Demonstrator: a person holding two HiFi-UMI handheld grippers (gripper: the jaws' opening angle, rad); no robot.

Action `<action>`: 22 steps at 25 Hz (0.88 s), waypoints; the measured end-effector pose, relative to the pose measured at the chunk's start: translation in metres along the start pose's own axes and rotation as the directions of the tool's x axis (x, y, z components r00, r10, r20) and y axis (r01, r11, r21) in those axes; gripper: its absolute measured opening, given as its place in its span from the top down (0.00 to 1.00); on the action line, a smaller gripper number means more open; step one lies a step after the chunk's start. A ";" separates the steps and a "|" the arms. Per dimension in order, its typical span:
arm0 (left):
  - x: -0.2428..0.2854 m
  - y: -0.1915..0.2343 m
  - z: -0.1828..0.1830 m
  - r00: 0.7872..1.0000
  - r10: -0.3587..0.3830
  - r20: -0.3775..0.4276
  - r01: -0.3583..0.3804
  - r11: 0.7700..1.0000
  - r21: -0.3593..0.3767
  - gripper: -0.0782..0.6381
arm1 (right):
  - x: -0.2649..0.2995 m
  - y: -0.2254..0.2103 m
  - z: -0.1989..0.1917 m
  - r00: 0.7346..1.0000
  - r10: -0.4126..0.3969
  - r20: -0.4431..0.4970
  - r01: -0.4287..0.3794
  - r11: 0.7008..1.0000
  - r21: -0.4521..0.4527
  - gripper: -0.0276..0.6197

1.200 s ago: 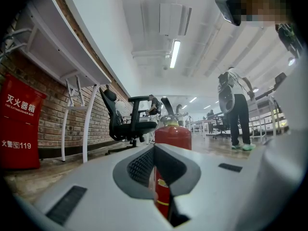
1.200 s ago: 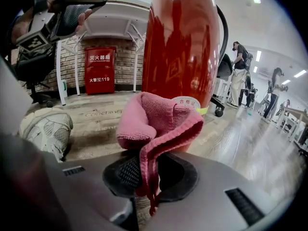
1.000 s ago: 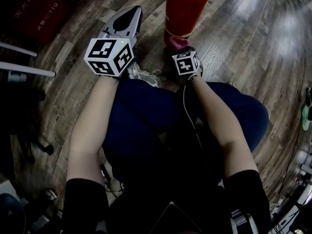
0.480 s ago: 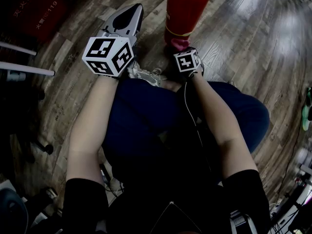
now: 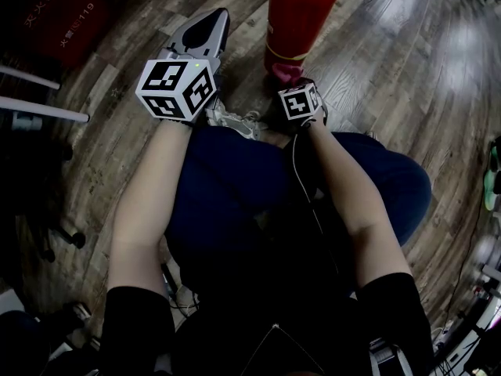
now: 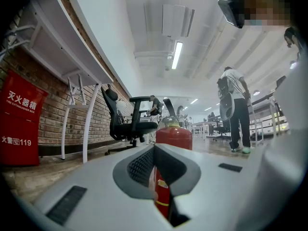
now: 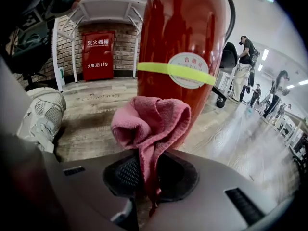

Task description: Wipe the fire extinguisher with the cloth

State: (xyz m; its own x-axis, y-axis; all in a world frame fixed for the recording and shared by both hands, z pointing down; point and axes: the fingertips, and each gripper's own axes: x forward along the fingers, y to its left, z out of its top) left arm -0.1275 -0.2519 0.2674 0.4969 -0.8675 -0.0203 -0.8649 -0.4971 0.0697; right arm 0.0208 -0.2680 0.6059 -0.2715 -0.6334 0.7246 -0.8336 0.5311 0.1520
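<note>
Cutting across the top edge of the head view, the fire extinguisher (image 5: 301,14) shows only its red lower body there. Its base is partly covered by the pink cloth (image 5: 286,70). In the right gripper view the cylinder (image 7: 183,37) fills the frame, with its head and foot out of sight. The bunched cloth (image 7: 151,124) sits in front of it, below a yellow-green band and a round label. Whether fabric actually presses on the metal cannot be told. The right gripper (image 7: 149,177) is clamped on a fold of the cloth, and its jaw tips are hidden under the marker cube in the head view. The left gripper (image 6: 156,177) holds nothing, its jaws drawn together to a thin slit through which a strip of the extinguisher (image 6: 173,136) shows. It is raised off to the extinguisher's left (image 5: 210,22).

The extinguisher stands on a wood-plank floor (image 5: 376,45). A pale shoe (image 7: 43,114) rests nearby. Along a brick wall (image 6: 101,114) are a red cabinet (image 6: 19,124) marked 119, a white table (image 6: 72,61) and an office chair (image 6: 127,121). People (image 6: 236,109) stand far off under ceiling lights (image 6: 177,54).
</note>
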 end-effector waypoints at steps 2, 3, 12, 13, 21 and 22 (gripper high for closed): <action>-0.001 0.002 0.000 1.000 0.010 -0.001 -0.010 1.000 0.002 0.87 | -0.011 0.001 0.012 0.998 -0.019 0.053 0.021 0.999 -0.030 0.86; -0.002 0.002 0.000 1.000 0.014 -0.001 -0.014 1.000 0.004 0.87 | -0.018 0.003 0.020 0.996 -0.025 0.086 0.029 0.998 -0.049 0.86; -0.010 0.004 0.005 0.999 0.026 0.018 -0.026 1.000 0.006 0.87 | -0.109 0.017 0.097 0.926 -0.039 0.375 0.088 0.989 -0.116 0.86; -0.010 0.004 0.006 0.999 0.027 0.020 -0.027 1.000 0.004 0.87 | -0.117 0.017 0.102 0.919 -0.040 0.393 0.091 0.989 -0.113 0.86; -0.012 0.007 0.012 0.999 0.032 0.042 -0.031 0.999 -0.012 0.87 | -0.188 0.010 0.159 0.831 -0.064 0.553 0.107 0.993 -0.046 0.86; -0.013 0.007 0.012 0.998 0.033 0.044 -0.032 0.999 -0.013 0.87 | -0.197 0.009 0.167 0.818 -0.069 0.571 0.098 0.995 -0.022 0.86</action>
State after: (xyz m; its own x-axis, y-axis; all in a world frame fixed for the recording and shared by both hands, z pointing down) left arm -0.1409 -0.2448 0.2558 0.4648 -0.8832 -0.0620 -0.8794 -0.4687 0.0838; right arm -0.0136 -0.2331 0.3521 -0.4395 -0.8759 0.1991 -0.8457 0.4782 0.2369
